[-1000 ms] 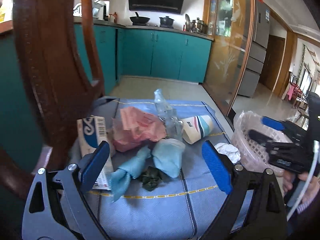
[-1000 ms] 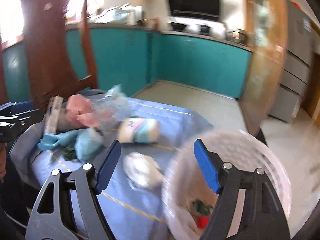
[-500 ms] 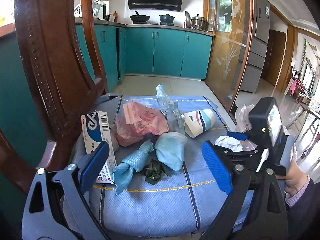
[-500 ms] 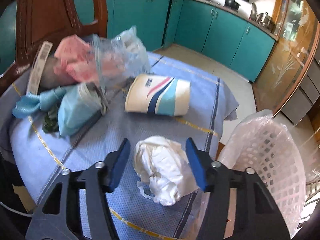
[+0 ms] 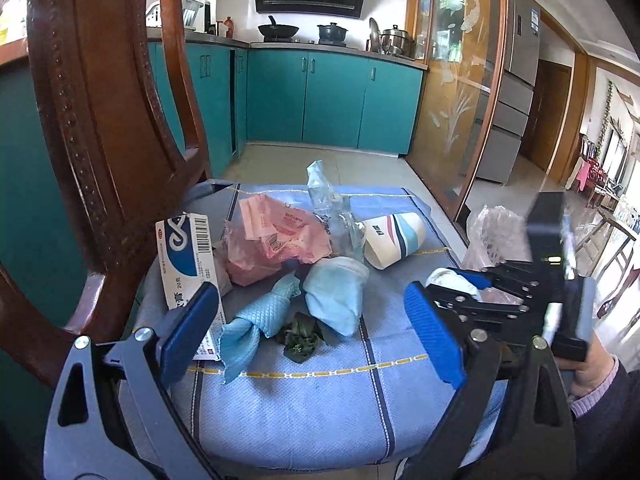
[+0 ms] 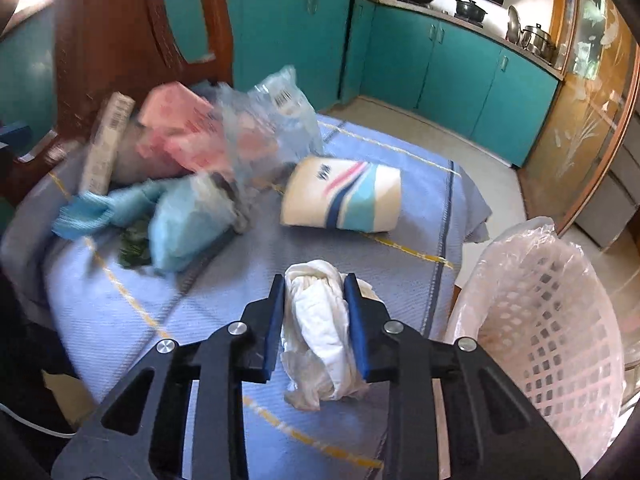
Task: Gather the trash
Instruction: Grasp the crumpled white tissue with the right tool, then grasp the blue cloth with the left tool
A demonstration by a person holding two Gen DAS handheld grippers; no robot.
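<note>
My right gripper point(image 6: 316, 284) is shut on a crumpled white tissue point(image 6: 320, 332) at the right edge of the blue seat cushion point(image 6: 200, 312); it also shows in the left wrist view point(image 5: 464, 280). A lined white trash basket point(image 6: 552, 320) stands just right of it. My left gripper point(image 5: 312, 328) is open and empty above the cushion's front. Ahead of it lie a knotted blue cloth point(image 5: 256, 324), a light blue wad point(image 5: 336, 296), a dark green scrap point(image 5: 300, 338), a pink bag point(image 5: 276, 240), a clear plastic bag point(image 5: 332, 208), a paper cup point(image 5: 394, 238) and a medicine box point(image 5: 188, 264).
The trash sits on a wooden chair whose carved backrest point(image 5: 100, 120) rises at the left. Teal kitchen cabinets point(image 5: 320, 100) and tiled floor lie beyond. A glass sliding door point(image 5: 460, 100) stands to the right.
My right gripper swung from over the basket to the white tissue and closed on it. The left gripper stayed open and nearly still.
</note>
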